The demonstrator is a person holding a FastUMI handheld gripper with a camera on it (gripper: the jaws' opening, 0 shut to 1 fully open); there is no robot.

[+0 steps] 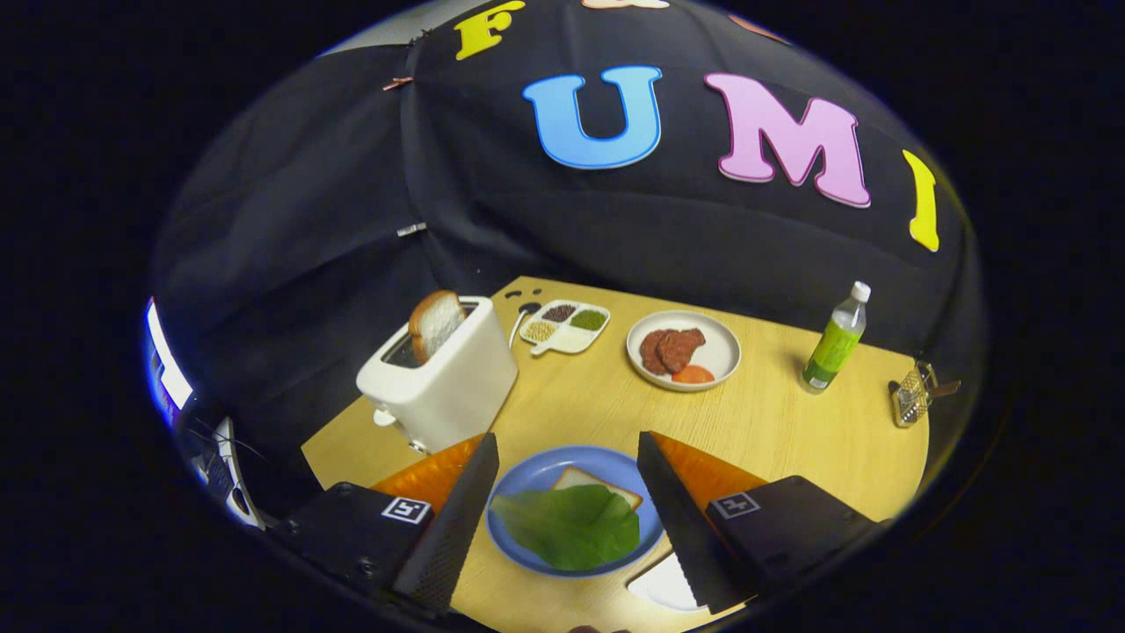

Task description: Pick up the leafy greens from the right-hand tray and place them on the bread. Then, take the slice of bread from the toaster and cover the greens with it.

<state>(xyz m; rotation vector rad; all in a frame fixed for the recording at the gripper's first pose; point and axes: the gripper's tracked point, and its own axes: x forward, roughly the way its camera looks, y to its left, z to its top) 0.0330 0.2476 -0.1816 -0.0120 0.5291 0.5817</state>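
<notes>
A blue plate (527, 475) lies on the wooden table between my two fingers. On it a slice of bread (587, 481) is mostly covered by a leafy green (571, 526). My gripper (567, 453) hangs above the plate, open, with nothing between its fingers. Beyond the left finger stands a white toaster (448, 378) with a second slice of bread (434, 323) sticking up out of its slot. Part of a white tray (666, 585) shows just beside the right finger, near the table's front edge.
Behind the toaster lies a white divided dish (565, 326) of beans and seeds. A white plate (716, 352) with meat slices and a tomato slice sits mid-table. Further right stand a green-labelled bottle (835, 343) and a small wire basket (911, 394).
</notes>
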